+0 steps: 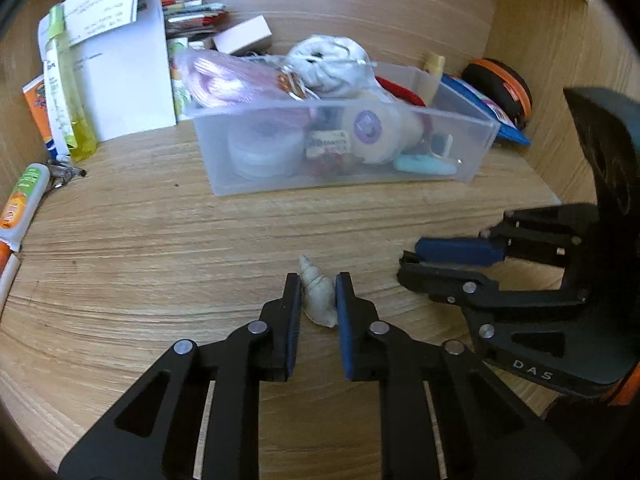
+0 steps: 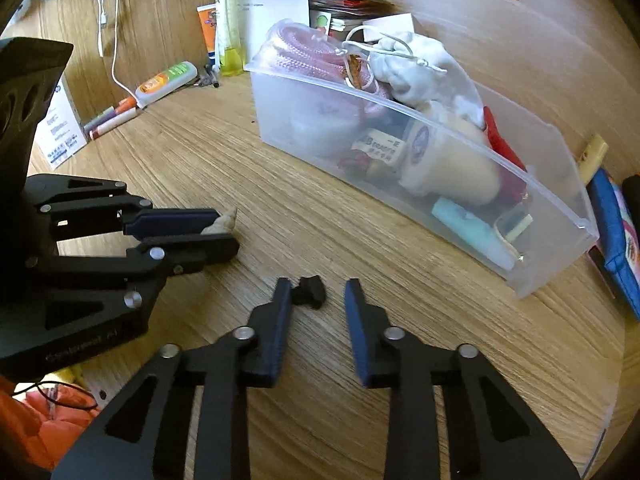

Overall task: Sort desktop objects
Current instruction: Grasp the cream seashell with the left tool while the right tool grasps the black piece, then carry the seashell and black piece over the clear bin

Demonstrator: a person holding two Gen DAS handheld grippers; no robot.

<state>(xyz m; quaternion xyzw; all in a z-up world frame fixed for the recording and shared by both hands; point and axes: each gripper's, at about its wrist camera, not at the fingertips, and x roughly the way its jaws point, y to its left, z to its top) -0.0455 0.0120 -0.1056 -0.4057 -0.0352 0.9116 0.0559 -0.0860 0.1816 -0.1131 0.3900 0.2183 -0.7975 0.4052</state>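
A pale spiral seashell (image 1: pixel 319 300) lies on the wooden desk, and my left gripper (image 1: pixel 318 292) is shut on it, both pads against its sides. The right wrist view shows the same grip from the side, the seashell's tip (image 2: pixel 225 220) poking out past the left gripper (image 2: pixel 228 229). A small black piece (image 2: pixel 309 291) sits on the desk between the fingers of my right gripper (image 2: pixel 316 292). It touches the left pad only, with a clear gap to the right pad. The right gripper (image 1: pixel 408 262) reaches in from the right in the left wrist view, blurred.
A clear plastic bin (image 1: pixel 472 152) full of small items stands behind both grippers. Papers (image 1: pixel 120 80), tubes (image 1: pixel 20 200) and pens crowd the back left. At the right wall lie a blue pouch (image 1: pixel 504 120) and a black-and-orange case (image 1: pixel 504 88). A white cable (image 2: pixel 116 60) hangs at the left.
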